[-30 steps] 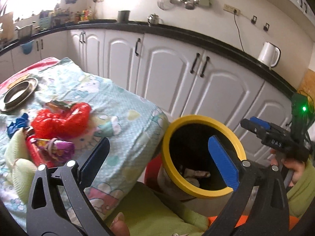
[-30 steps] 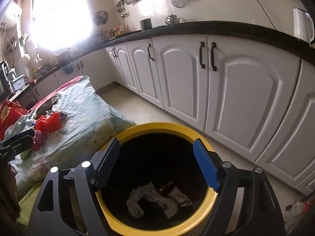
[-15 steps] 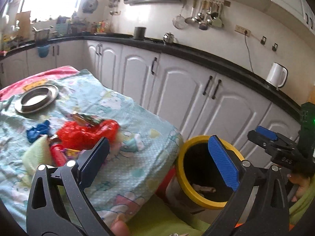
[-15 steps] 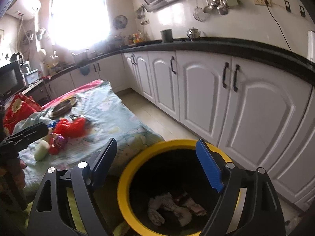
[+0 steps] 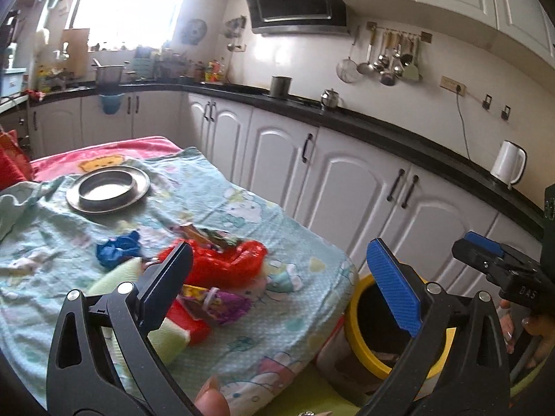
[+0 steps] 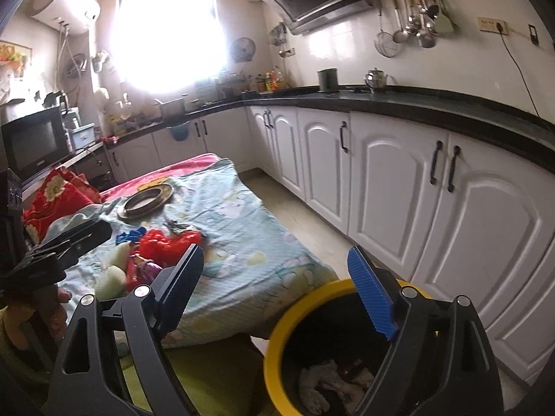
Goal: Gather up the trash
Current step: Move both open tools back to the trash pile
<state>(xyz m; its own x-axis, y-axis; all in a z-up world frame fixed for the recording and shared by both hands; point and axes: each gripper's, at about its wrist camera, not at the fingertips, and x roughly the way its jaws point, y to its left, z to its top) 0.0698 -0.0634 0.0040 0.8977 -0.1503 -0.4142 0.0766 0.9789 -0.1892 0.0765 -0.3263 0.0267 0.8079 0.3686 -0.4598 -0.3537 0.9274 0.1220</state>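
A kitchen with white cabinet doors (image 6: 399,187) under a black countertop (image 6: 416,104) wraps around a low surface draped in a pale blue cartoon-print cloth (image 5: 215,208), lit by a glaring window (image 6: 166,31). On the cloth, a round metal plate (image 5: 107,190) sits toward the far end, well apart from a cluster of trash nearer the front: a red mesh bag (image 5: 229,260), a crumpled blue scrap (image 5: 118,249) beside it, a purple printed wrapper (image 5: 225,303), a red packet (image 5: 189,322) and pale green pieces (image 5: 114,277). Just off the cloth's near corner stands a yellow-rimmed trash bin (image 6: 305,305) with a dark interior; white crumpled paper (image 6: 315,381) and other scraps lie at its bottom. The left gripper (image 5: 277,284) hangs over the front edge of the cloth, its jaws spread wide with nothing between them, the trash cluster showing behind its left finger. The right gripper (image 6: 281,294) is above the bin's near side, its jaws also wide apart and empty, its blue pad over the rim. A hand (image 6: 41,312) grips the left tool's handle at the edge of the right wrist view. A white electric kettle (image 5: 508,163) stands on the countertop, and ladles (image 6: 412,10) hang from a wall rail.
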